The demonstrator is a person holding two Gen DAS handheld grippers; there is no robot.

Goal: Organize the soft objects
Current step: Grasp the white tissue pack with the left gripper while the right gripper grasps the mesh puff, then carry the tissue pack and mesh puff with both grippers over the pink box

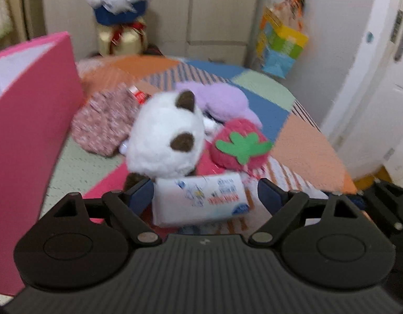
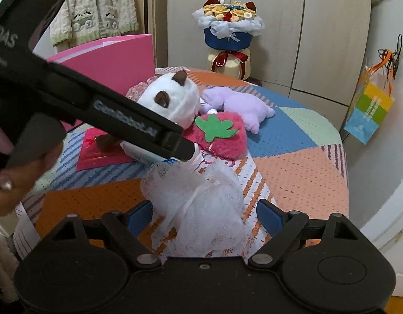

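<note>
Straddling tissue pack (image 1: 200, 198) on patchwork table (image 2: 300, 167): left gripper (image 1: 201, 196), jaws wide, nothing gripped. Right gripper (image 2: 204, 216) wide around white mesh pouf (image 2: 199, 201), unclamped. Both judged light, compressible; mid-body grasp advised.

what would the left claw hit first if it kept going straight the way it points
Most likely the white tissue pack, lying between the open left claw tips; the white plush toy sits just behind it. Blur makes depth uncertain.
</note>
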